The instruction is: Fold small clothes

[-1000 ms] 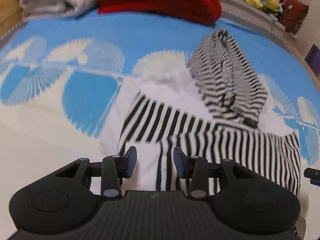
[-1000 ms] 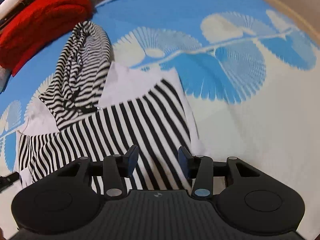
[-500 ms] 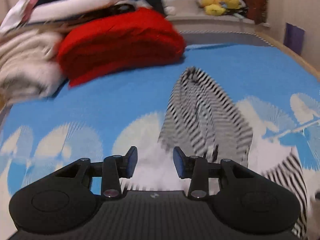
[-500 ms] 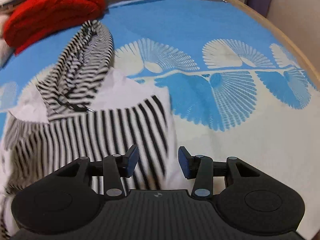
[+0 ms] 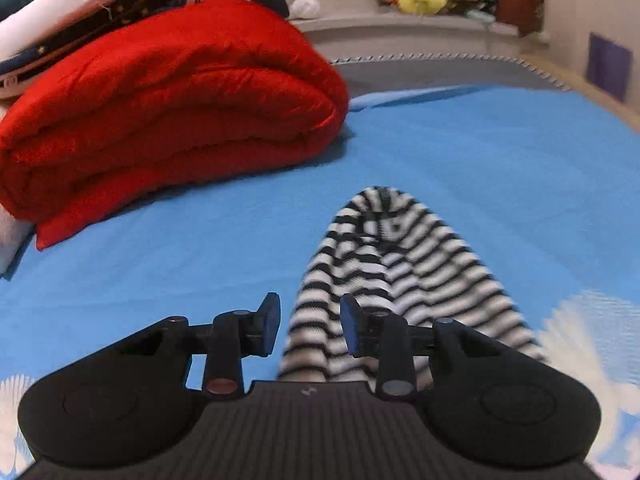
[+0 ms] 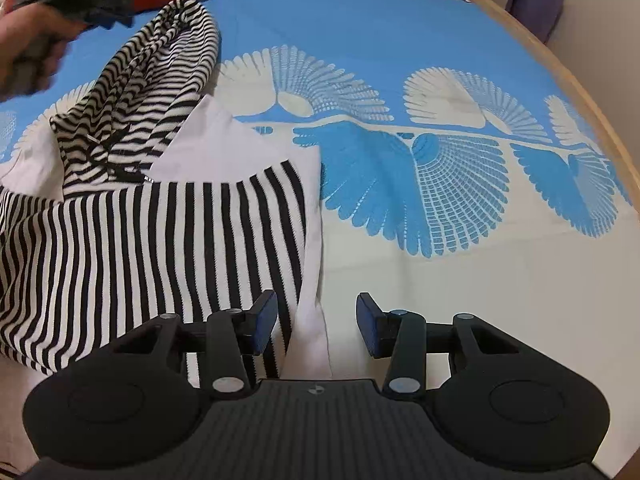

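The striped hooded top [image 6: 132,216] lay flat on the blue patterned bedspread [image 6: 400,40], hood [image 5: 400,264] extended away from the body, evidently spread for folding; no containers were visible. The left gripper [image 5: 308,330], jaws just closing yet gripping nothing, hovered over the hood; the right gripper [image 6: 316,326] stood open at the top's side edge, holding nothing; a folded red blanket [image 5: 168,120] lay beyond.

Honestly there's no text I can actually read anywhere, just a tiny logo mark on the body of my left gripper [image 5: 308,326] and the same on my right gripper [image 6: 316,322], no letters or numbers.
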Action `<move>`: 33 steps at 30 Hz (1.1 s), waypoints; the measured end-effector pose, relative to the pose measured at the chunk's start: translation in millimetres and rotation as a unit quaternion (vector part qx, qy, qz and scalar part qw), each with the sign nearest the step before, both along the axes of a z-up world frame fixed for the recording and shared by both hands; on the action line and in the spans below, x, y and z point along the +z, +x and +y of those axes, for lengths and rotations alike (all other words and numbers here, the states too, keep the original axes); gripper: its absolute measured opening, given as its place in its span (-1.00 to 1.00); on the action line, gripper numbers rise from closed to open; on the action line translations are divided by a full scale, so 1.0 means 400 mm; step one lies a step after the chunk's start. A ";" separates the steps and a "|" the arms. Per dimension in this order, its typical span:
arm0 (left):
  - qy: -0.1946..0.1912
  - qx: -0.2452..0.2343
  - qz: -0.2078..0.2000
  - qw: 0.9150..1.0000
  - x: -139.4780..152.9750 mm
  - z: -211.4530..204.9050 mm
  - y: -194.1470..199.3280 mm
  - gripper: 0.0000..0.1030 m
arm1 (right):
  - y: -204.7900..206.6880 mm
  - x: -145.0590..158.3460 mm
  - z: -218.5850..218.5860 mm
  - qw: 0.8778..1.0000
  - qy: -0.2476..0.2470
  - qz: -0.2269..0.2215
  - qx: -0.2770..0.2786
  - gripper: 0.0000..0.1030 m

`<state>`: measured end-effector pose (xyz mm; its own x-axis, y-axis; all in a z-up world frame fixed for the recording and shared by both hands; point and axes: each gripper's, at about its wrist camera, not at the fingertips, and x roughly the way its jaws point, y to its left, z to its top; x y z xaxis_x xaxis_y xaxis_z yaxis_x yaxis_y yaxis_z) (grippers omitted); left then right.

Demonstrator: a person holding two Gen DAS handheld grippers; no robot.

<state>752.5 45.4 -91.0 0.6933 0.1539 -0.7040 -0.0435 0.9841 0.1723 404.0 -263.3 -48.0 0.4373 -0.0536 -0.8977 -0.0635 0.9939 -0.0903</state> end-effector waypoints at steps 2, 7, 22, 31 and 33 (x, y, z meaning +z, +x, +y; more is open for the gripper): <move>0.002 0.002 0.011 1.000 -0.041 0.002 0.039 -0.29 | 0.001 -0.005 -0.001 1.000 0.001 0.005 0.004 -0.12; 0.010 0.011 0.043 0.999 -0.099 0.019 0.080 -0.97 | 0.008 -0.011 -0.013 1.000 -0.006 0.006 0.002 -0.12; 0.126 -0.331 -0.132 0.926 0.131 -0.055 -0.748 -0.97 | 0.010 0.047 -0.058 0.999 0.003 -0.023 -0.028 -0.12; 0.065 -0.277 -0.026 0.958 0.188 0.037 -1.161 -0.78 | -0.012 0.094 -0.063 0.996 0.061 -0.050 -0.047 -0.12; 0.010 -0.212 -0.031 0.977 0.223 0.060 -1.146 -0.60 | -0.018 0.094 -0.061 0.993 0.087 -0.047 -0.057 -0.12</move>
<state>294.3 69.3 -1.9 0.7381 -0.1438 -0.6592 0.3568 0.9124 0.2006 396.9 -287.6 -10.4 0.5197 0.0454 -0.8531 0.0511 0.9951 0.0842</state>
